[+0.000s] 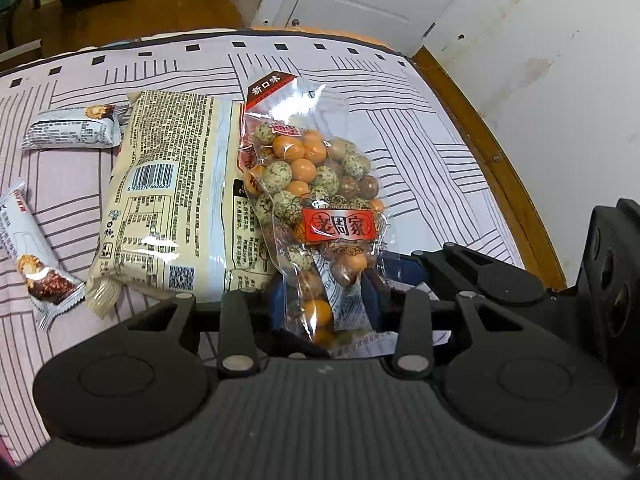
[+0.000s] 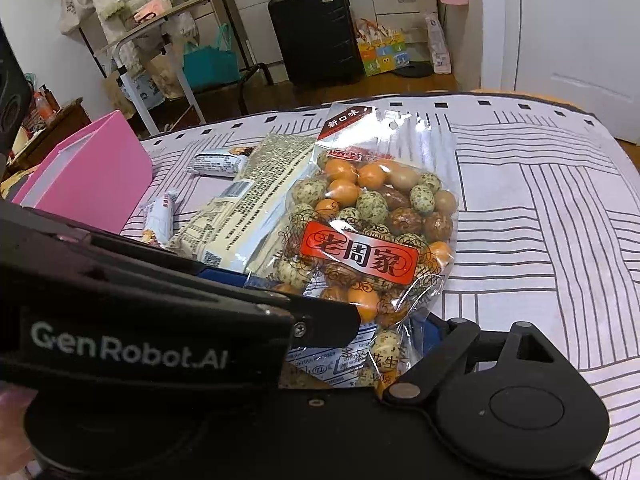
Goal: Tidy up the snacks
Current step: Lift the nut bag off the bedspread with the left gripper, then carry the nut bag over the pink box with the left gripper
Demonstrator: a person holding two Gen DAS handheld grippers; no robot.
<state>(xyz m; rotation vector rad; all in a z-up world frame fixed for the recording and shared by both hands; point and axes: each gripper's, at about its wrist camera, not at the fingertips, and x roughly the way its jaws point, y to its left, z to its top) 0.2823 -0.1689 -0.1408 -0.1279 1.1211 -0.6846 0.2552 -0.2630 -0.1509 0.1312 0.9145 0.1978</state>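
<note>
The peanut bag [image 1: 316, 200] is clear glossy plastic film. The cream packet [image 1: 168, 196] is shiny printed plastic too. The bedsheet [image 1: 400, 120] is matt woven cloth. The bed frame [image 1: 492, 152] looks like smooth varnished wood. The pink box [image 2: 92, 176] has a matt surface.

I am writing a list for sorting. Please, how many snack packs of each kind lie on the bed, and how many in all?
Clear bag of coated nuts: 1
Beige flat pack: 1
Small white wrapped bars: 2
Total: 4 packs
</note>
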